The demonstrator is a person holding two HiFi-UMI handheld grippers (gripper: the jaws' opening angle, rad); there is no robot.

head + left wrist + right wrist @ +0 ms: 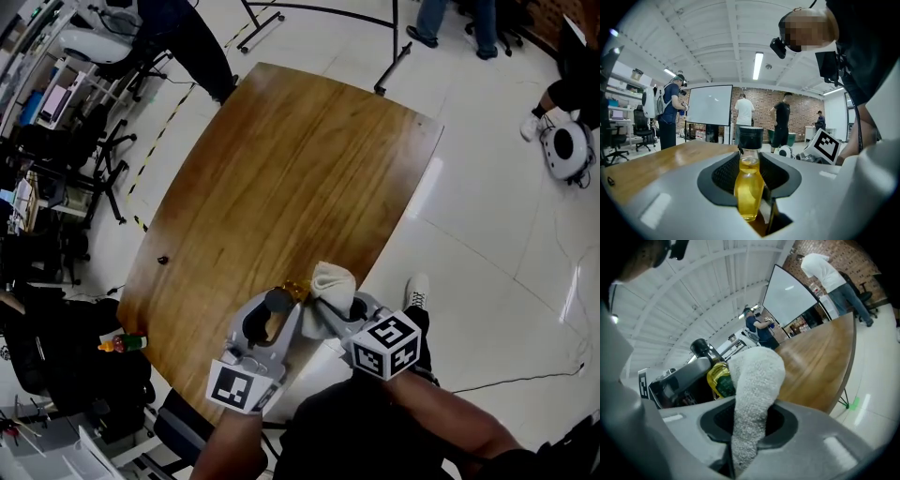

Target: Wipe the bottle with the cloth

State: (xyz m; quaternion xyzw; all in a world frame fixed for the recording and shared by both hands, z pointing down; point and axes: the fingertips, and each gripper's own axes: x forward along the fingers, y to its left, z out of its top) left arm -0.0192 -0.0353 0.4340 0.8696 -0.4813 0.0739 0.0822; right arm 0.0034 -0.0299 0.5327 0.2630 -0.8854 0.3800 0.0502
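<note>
— Head view puts both grippers over the near edge of the table (300, 169), at about 6 o'clock of its top. What do we have in each?
— Our left gripper (281, 307) is clamped at a middling width on the glass bottle (749, 187), which has yellow liquid and a black cap. The pads press its body from both sides. Our right gripper (750, 423) is pinched narrow on the white terry cloth (757, 380), which stands out of the jaws as a fat folded lobe.
— How does the bottle lie from the cloth?
— In the right gripper view it's at 10 o'clock of the lobe, just beside it. The cloth looks to be touching the labelled side, though we can't be sure. In the head view the cloth sits at 3 o'clock of the bottle.
— Long axis?
— It runs along the left jaws, cap at 12 o'clock in the left gripper view, clear of the table.
— Then we'd judge the wipe is the right gripper's job: stroke the lobe along that axis while the left holds firm. The jaws cover the lower body, so we'd probably need a re-grip there.
</note>
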